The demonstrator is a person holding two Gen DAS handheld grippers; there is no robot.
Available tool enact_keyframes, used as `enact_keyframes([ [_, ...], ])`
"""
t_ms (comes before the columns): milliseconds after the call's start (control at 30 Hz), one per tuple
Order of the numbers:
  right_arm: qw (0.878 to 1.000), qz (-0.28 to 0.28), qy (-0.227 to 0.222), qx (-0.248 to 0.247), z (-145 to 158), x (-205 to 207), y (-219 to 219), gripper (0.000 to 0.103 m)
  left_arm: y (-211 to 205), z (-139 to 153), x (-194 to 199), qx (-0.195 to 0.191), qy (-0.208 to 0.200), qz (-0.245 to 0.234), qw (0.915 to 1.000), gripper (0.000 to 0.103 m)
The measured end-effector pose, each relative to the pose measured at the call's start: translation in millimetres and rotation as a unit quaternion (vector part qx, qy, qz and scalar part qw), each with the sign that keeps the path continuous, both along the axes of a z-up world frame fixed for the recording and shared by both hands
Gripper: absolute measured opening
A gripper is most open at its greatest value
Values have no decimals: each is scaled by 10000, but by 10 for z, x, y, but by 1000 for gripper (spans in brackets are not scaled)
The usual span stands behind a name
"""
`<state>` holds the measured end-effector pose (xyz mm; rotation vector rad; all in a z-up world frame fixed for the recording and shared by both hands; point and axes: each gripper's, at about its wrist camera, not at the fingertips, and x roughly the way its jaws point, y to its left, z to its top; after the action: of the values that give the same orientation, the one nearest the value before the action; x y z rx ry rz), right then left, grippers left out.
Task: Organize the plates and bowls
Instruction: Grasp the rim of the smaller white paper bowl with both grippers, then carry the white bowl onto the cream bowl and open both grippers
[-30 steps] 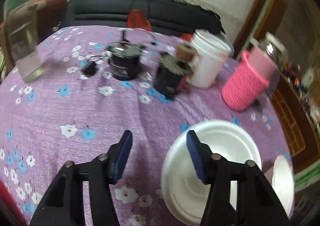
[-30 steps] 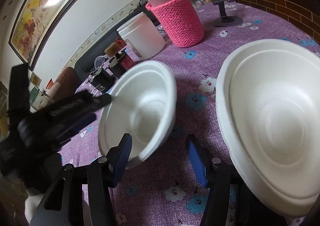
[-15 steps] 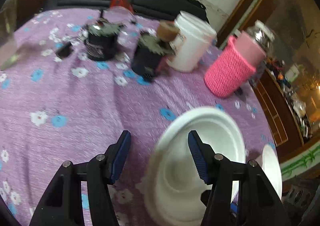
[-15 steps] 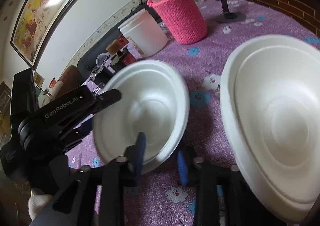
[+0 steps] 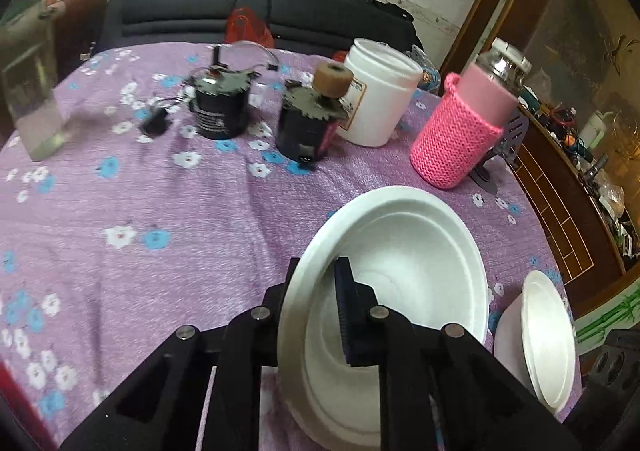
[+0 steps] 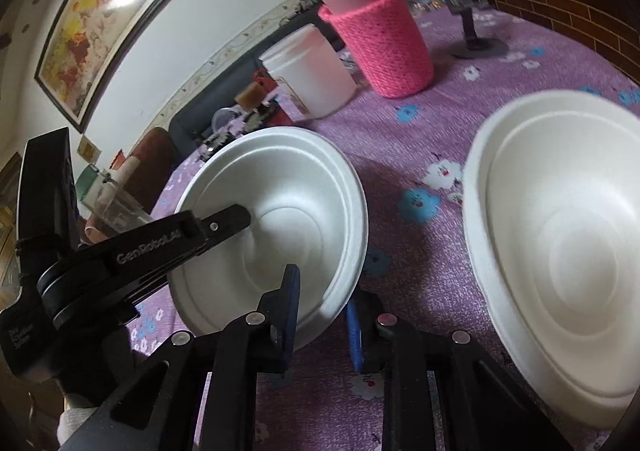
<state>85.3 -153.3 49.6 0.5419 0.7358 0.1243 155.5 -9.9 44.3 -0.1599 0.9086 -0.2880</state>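
Desk (image 5: 120, 211): purple flowered cloth, carrying my work.
Large bowl (image 6: 560, 251): on the desk, right of the small bowl.
Small bowl (image 5: 400, 271): tilted, rim clamped by my left gripper (image 5: 316, 291).
Right gripper (image 6: 322, 315): jaws partly closed around the same bowl's near rim; contact unclear.
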Motion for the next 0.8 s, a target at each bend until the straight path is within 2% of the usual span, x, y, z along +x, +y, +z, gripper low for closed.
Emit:
enact_keyframes([
  [500,9963,732,-444,-35,209,-189,323,16,472,77,-625,347,109,392,9986,15],
  [800,9946,925,-467,-94,201,-250,480,16,673,8,-944,257,260,748,9965,15],
])
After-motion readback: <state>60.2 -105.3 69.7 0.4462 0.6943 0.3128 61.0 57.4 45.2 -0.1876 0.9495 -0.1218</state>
